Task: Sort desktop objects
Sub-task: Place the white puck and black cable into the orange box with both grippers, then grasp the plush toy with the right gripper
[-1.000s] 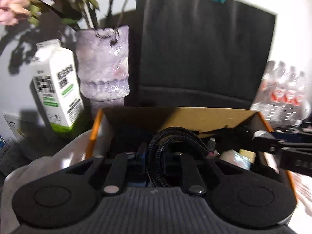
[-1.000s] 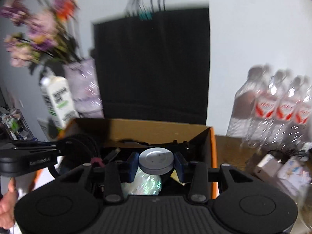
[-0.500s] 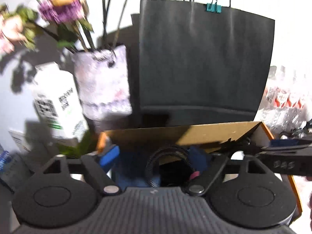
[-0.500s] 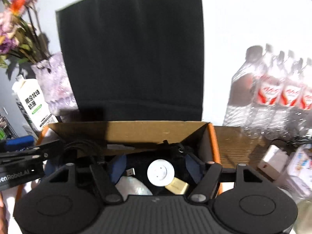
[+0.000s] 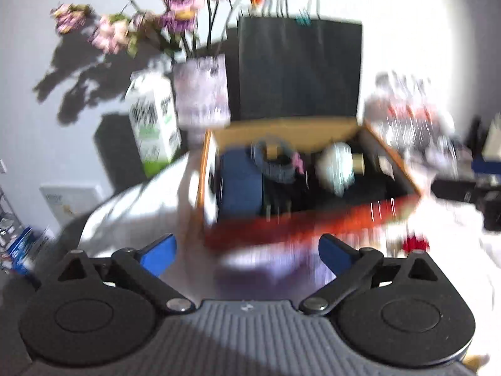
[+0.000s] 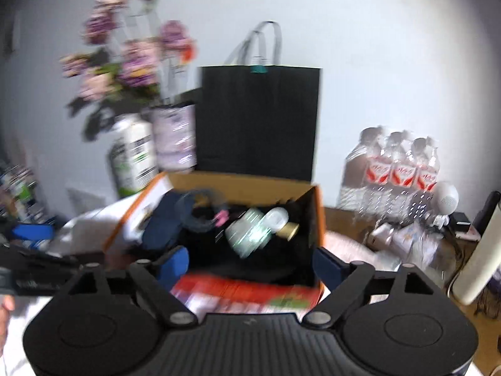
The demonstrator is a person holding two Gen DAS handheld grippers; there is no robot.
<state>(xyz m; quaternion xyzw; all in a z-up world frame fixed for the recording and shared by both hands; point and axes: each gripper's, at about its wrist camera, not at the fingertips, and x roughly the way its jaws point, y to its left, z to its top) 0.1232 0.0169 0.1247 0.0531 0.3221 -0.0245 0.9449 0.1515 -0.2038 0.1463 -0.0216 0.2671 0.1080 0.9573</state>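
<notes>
An open cardboard box [image 5: 281, 128] [image 6: 238, 185] with orange sides stands ahead of both grippers. Inside lie a coiled braided cable [image 5: 275, 163] [image 6: 200, 210], a dark blue case [image 5: 239, 185] [image 6: 162, 225], a crinkly clear bag [image 5: 336, 167] [image 6: 247, 232] and a white round disc [image 6: 277, 217]. My left gripper [image 5: 247, 249] is back from the box's front wall, its jaws still opening with nothing between them. My right gripper [image 6: 250, 263] is likewise short of the box, jaws opening and empty. The picture is blurred by motion.
Behind the box stand a black paper bag [image 5: 297, 69] [image 6: 260, 122], a vase of purple flowers [image 5: 200, 91] [image 6: 173, 138] and a white-green carton [image 5: 153, 122] [image 6: 133, 156]. Shrink-wrapped water bottles [image 6: 394, 172] and small packets [image 6: 404, 238] are at right. White cloth [image 5: 134, 206] lies left.
Both grippers let go inside the box, the left of the cable and the right of the white disc, opened wide and pulled back out of the box toward the near side.
</notes>
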